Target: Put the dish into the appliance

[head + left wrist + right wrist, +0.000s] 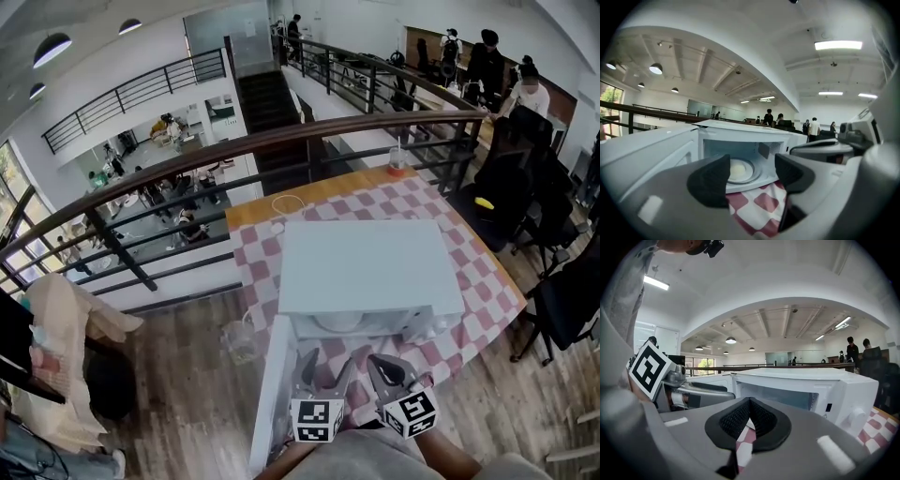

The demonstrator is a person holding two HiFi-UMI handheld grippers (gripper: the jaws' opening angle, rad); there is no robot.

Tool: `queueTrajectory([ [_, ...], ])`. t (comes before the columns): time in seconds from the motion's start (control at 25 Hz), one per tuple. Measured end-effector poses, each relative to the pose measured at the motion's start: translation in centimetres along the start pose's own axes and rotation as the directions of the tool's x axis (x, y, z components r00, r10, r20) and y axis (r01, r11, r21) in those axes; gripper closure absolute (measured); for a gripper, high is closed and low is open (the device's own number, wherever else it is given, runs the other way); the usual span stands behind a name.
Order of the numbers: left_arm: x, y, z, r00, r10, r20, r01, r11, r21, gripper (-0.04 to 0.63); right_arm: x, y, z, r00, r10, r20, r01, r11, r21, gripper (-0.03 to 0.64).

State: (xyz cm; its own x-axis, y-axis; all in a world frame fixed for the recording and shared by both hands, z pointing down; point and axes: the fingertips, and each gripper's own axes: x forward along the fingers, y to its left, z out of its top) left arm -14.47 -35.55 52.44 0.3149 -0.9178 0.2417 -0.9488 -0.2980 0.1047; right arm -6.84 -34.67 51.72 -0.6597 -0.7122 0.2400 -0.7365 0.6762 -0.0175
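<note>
A white microwave [370, 267] stands on a table with a red-and-white checkered cloth [487, 281]. Its door [267, 394] hangs wide open to the left. Inside, a pale round dish [737, 169] lies on the turntable, also glimpsed from above [337, 323]. My left gripper [752, 176] is just in front of the opening, open, with only cloth and the cavity visible between its pads. My right gripper [749, 416] is beside it to the right, shut and holding nothing. From the head view both grippers, left [323, 370] and right [389, 370], sit at the table's near edge.
A dark railing [281, 141] runs behind the table, with a drop to a lower floor beyond. A glass cup [397, 161] and a white cable [288, 204] lie at the table's far end. Black chairs [511, 197] stand to the right; people are at the back right.
</note>
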Motion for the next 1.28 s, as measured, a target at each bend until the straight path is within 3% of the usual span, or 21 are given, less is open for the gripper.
queueTrajectory([
  [0.24,-0.8,1.2,0.7,0.999,0.022,0.029,-0.022,1.000,-0.014,0.329,0.3,0.9,0.6,1.000,0.009,0.000,-0.009,1.000,-0.006,0.621],
  [0.48,-0.9,1.1,0.5,0.998,0.041,0.043,-0.041,0.999,-0.016,0.414,0.2,1.0,0.0,1.000,0.014,-0.002,-0.014,1.000,-0.010,0.621],
  [0.6,-1.2,0.6,0.2,0.998,0.048,0.039,-0.046,0.998,-0.034,0.581,-0.4,0.7,-0.8,1.000,0.018,-0.017,-0.018,1.000,-0.019,0.621],
  [0.92,-1.9,-2.0,-0.6,1.000,0.003,0.004,-0.003,1.000,-0.026,0.584,-2.1,0.4,-1.9,1.000,0.019,-0.021,-0.019,1.000,-0.012,0.621],
  [1.28,-3.5,-3.9,-1.1,1.000,0.010,-0.026,-0.009,1.000,0.017,0.584,-4.2,0.9,-2.6,0.999,0.036,-0.019,-0.036,0.999,-0.006,0.621],
])
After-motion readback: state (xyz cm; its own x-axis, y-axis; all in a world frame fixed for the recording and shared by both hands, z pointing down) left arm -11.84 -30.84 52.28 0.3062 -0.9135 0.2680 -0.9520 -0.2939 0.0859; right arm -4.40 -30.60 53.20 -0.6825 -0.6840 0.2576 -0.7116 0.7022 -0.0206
